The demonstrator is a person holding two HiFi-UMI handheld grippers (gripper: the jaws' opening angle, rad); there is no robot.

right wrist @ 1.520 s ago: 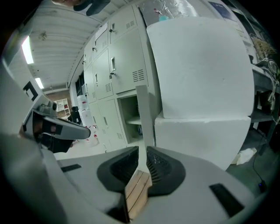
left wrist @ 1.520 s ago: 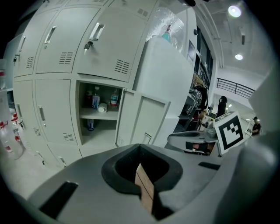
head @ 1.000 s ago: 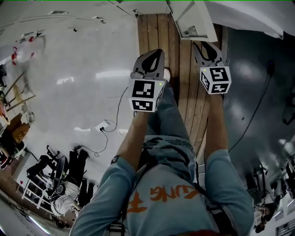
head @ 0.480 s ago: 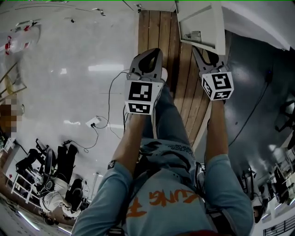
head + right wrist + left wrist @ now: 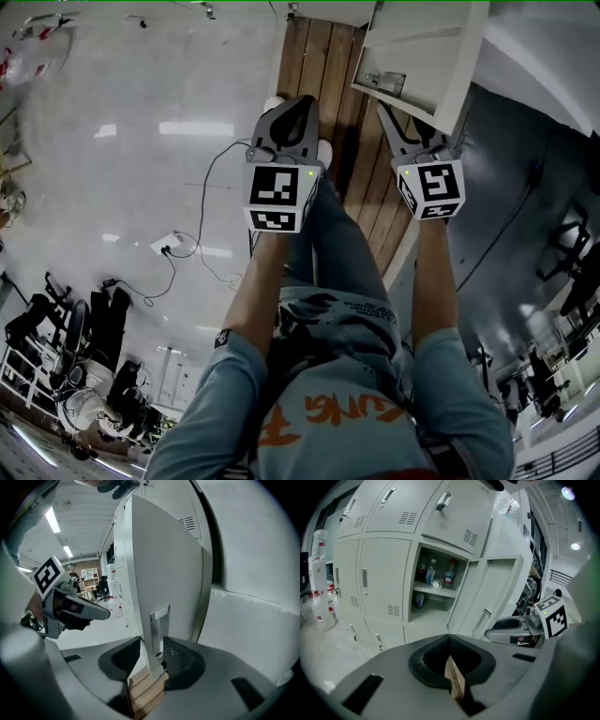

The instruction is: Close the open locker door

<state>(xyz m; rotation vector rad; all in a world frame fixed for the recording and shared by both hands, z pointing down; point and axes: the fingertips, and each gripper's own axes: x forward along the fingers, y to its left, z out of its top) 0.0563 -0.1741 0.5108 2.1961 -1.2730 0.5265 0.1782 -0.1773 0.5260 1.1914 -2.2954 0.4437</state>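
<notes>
The locker door [image 5: 159,569] hangs ajar, filling the middle of the right gripper view. Its handle edge sits between the 2 jaws of the right gripper [image 5: 151,645], which have just been opening and stand wide. The left gripper [image 5: 449,638], at lower centre, is closed on nothing

Bright ceiling strips [image 5: 52,520] glare on the glossy floor [image 5: 192,127] (fisheye edges bend, dark corners)

The locker door [image 5: 164,564] is smooth, matt painted metal — the floor boards [image 5: 342,84] bare wood, the pale floor [image 5: 141,169] glossy.
</notes>
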